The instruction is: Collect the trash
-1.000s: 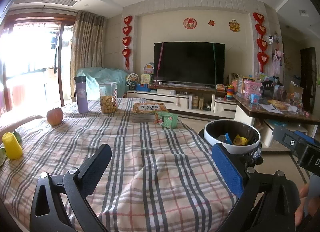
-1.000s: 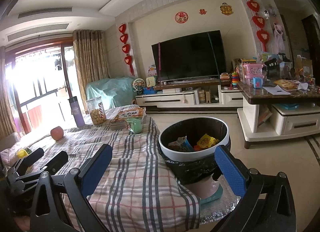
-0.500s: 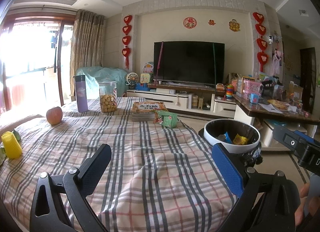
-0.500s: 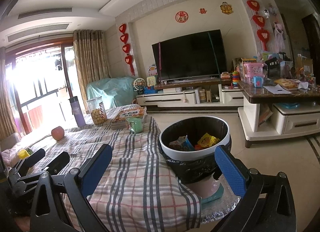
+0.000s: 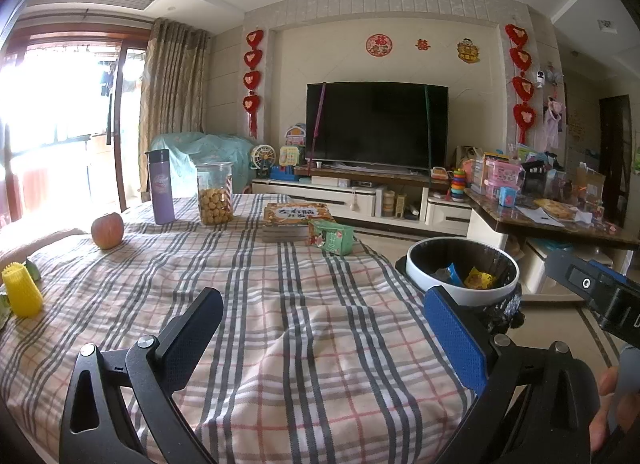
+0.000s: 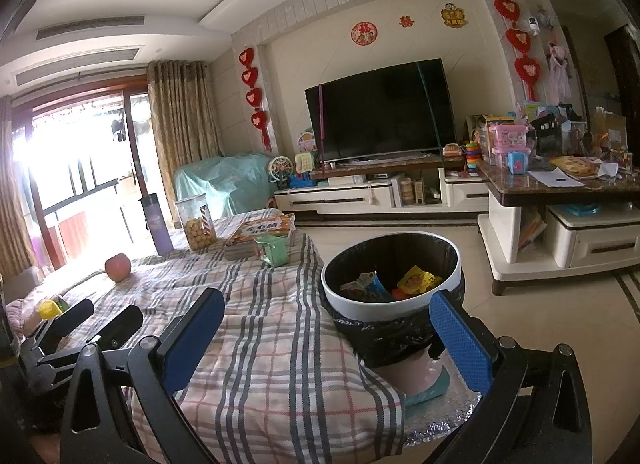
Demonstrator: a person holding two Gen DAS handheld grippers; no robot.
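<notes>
A white-rimmed trash bin (image 5: pixel 504 291) (image 6: pixel 332 296) lined with a black bag stands on the floor at the table's right edge and holds several wrappers (image 6: pixel 416 278). A green crumpled carton (image 5: pixel 332 238) (image 6: pixel 274 250) lies at the far edge of the plaid tablecloth (image 5: pixel 280 324). My left gripper (image 5: pixel 320 336) is open and empty above the cloth. My right gripper (image 6: pixel 326 338) is open and empty, over the table's right edge, just before the bin. The left gripper also shows in the right wrist view (image 6: pixel 96 318).
On the table are a book (image 5: pixel 296 214), a cookie jar (image 5: pixel 215 193), a purple bottle (image 5: pixel 160 186), an apple (image 5: pixel 107 230) and a yellow cup (image 5: pixel 21 292). A TV stand and a cluttered marble side table (image 6: pixel 560 188) stand beyond the bin.
Both grippers stay open and almost still. The right wrist view has shifted very slightly; nothing on the table has moved.
</notes>
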